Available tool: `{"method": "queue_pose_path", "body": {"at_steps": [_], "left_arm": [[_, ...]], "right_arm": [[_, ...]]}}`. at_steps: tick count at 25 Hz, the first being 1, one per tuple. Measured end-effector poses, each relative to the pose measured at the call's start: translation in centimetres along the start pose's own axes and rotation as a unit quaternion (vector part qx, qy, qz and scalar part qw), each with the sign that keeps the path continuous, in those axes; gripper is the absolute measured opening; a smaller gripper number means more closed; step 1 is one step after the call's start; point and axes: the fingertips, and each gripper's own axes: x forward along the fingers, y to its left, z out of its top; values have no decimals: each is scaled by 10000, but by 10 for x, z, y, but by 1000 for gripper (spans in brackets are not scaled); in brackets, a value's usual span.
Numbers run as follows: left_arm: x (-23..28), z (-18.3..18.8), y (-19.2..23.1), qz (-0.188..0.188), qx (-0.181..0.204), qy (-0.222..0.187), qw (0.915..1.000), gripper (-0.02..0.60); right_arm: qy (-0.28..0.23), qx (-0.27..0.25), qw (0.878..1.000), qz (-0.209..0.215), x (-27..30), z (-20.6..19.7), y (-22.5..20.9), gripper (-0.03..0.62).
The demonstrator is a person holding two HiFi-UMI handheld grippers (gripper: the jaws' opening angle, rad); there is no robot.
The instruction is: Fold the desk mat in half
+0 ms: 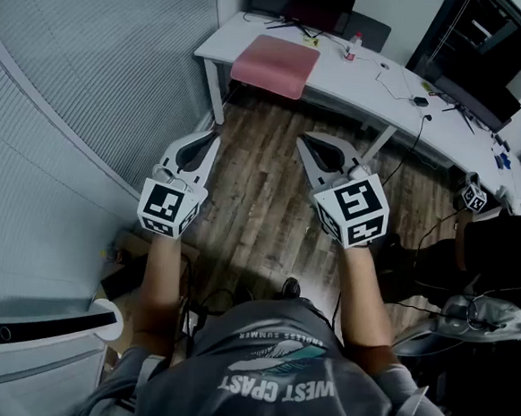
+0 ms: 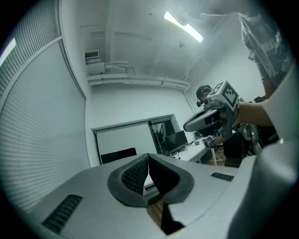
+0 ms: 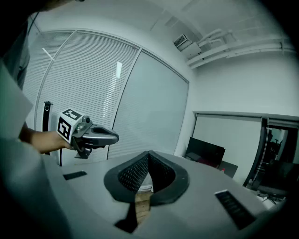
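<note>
Grey left tongs (image 1: 212, 141) and right tongs (image 1: 305, 143) are both pinched shut with nothing between them, held side by side over the wooden floor (image 1: 261, 203). Pink desk mat (image 1: 275, 65) lies well ahead of both, flat at the desk's (image 1: 377, 91) left end and reaching its near edge. Judged soft, light and floppy, probably grippy. Best taken at two corners of one side, one per tongs.

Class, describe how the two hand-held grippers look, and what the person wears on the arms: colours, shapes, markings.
The left gripper and right gripper are light grey tapering shells with dark textured pads inside. Each carries a white cube printed with black square markers. Forearms are bare; the person wears a grey short-sleeved shirt with pale lettering.
</note>
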Motion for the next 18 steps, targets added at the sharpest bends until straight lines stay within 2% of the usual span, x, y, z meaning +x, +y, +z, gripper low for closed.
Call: {"method": "queue_pose_path", "body": {"at_steps": [18], "left_arm": [[-12, -15, 12, 4, -84, -67, 9999, 20]], "right_arm": [[89, 3, 9999, -110, 0, -7, 11, 26]]}}
